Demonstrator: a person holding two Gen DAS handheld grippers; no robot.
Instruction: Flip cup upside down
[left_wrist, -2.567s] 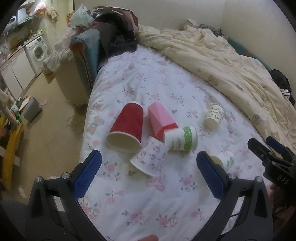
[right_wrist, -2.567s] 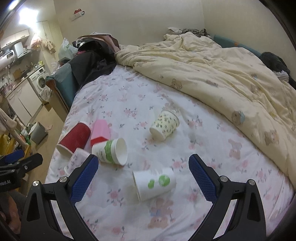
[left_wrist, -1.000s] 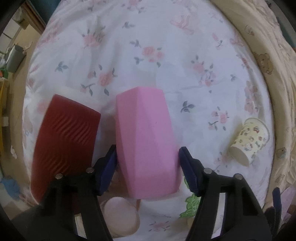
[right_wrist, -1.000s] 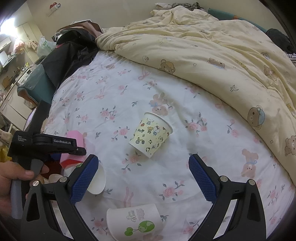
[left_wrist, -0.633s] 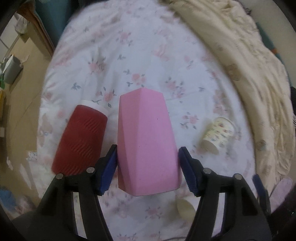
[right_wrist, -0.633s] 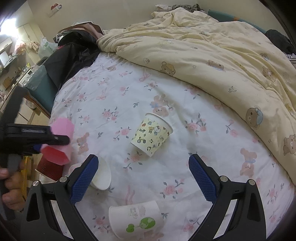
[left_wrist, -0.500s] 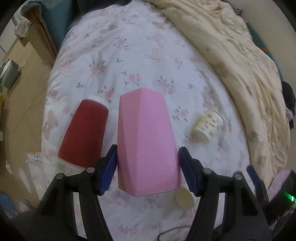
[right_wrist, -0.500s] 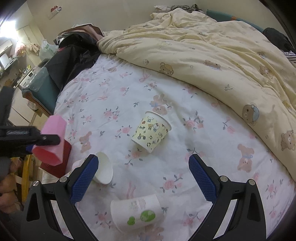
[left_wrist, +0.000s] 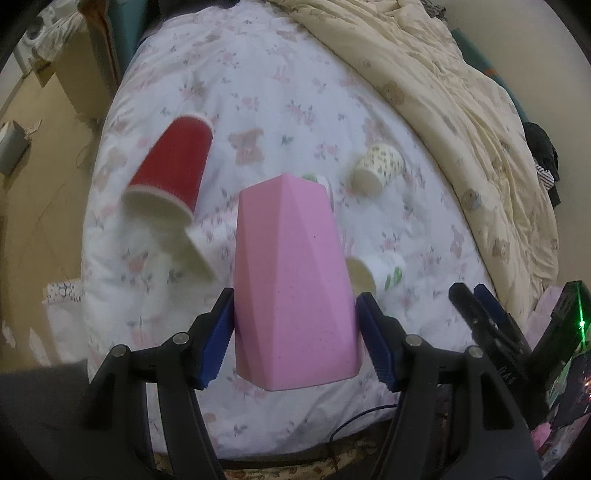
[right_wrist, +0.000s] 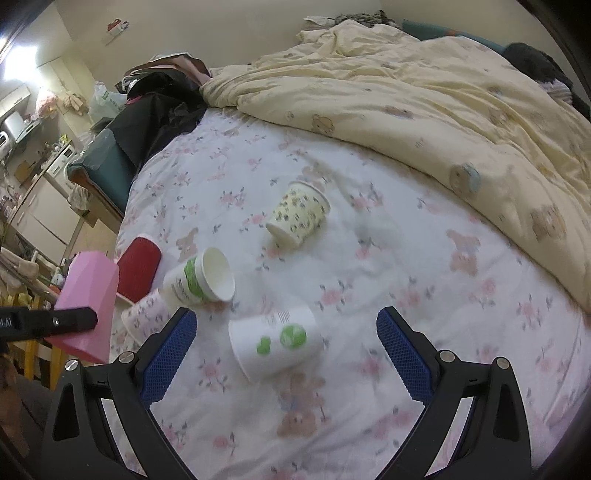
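My left gripper (left_wrist: 295, 339) is shut on a pink faceted cup (left_wrist: 295, 280) and holds it in the air above the bed's front edge, closed base pointing away from me. The same cup (right_wrist: 86, 299) shows at the left of the right wrist view, tilted, with the left gripper's black finger (right_wrist: 48, 321) across it. My right gripper (right_wrist: 284, 350) is open and empty, hovering over a white cup with green dots (right_wrist: 275, 341) that lies on its side.
On the floral sheet (right_wrist: 406, 258) lie a red ribbed cup (left_wrist: 170, 166), a white cup with a green band (right_wrist: 199, 278), a floral-print cup (right_wrist: 142, 317) and a patterned yellow cup (right_wrist: 299, 214). A cream duvet (right_wrist: 424, 99) covers the right side. Floor lies left of the bed.
My left gripper has lifted the pink cup off the bed and drawn it back toward the front edge. The right gripper has shifted slightly nearer the green-dot cup.
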